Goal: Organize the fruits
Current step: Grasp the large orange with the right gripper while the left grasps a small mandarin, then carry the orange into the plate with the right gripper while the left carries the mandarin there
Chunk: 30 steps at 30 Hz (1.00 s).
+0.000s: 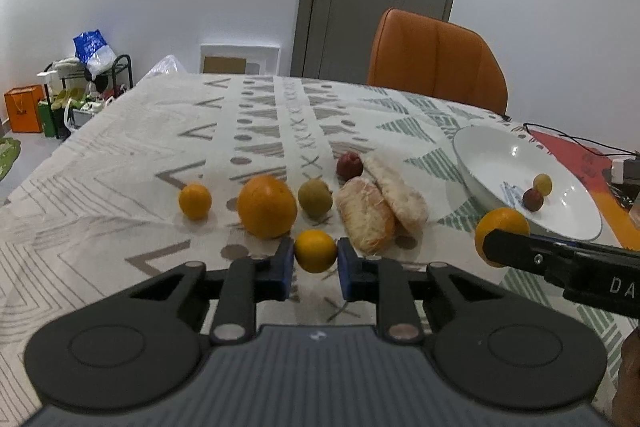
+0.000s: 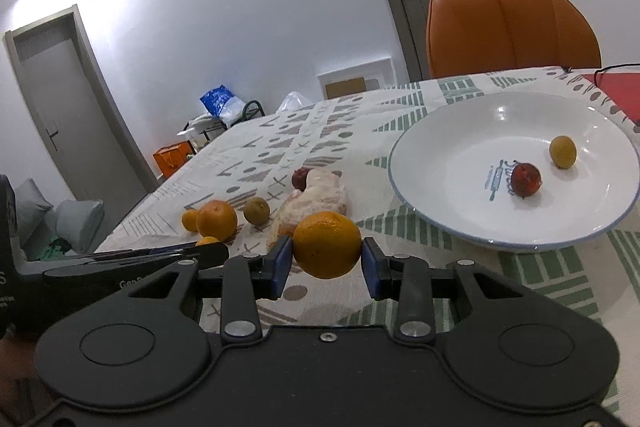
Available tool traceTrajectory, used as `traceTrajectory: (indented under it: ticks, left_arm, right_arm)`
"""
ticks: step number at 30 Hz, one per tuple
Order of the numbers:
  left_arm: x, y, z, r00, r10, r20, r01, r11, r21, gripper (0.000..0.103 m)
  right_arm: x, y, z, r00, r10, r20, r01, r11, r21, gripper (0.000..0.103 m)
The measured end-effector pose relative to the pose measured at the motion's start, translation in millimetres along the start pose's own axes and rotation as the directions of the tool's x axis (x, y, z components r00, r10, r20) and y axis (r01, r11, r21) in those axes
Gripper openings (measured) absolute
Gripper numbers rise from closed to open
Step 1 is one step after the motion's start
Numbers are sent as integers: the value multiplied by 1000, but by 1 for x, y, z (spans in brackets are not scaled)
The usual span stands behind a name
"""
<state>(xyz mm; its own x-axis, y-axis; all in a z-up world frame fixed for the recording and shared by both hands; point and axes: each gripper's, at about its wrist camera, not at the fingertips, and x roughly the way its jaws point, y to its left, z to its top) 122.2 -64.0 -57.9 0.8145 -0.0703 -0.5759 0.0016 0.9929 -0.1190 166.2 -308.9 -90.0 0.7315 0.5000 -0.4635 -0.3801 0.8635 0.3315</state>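
- Left gripper [image 1: 316, 259] has its blue-padded jaws clenched on a small orange [image 1: 315, 251], low over the patterned worktop [image 1: 120, 163].
- Right gripper [image 2: 327, 259] grips a bigger orange [image 2: 327, 244] between its jaws, near the rim of the white plate [image 2: 440, 227].
- On that plate lie a red fruit [image 2: 525, 179] and a yellow-green fruit [image 2: 562, 151], slightly apart.
- Beyond the left gripper sit a large orange [image 1: 267, 206], a small orange [image 1: 195, 201], a green fruit [image 1: 315, 197], two peeled pomelo pieces [image 1: 380, 205] and a dark red fruit [image 1: 349, 165].
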Motion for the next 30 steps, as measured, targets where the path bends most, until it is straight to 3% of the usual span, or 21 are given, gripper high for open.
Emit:
traceTrajectory:
  ticks: [30]
  left_arm:
    - [1, -65, 27, 995, -81, 55, 74, 990, 116, 21]
  right_arm:
    - [-41, -59, 12, 990, -96, 105, 85, 992, 98, 35]
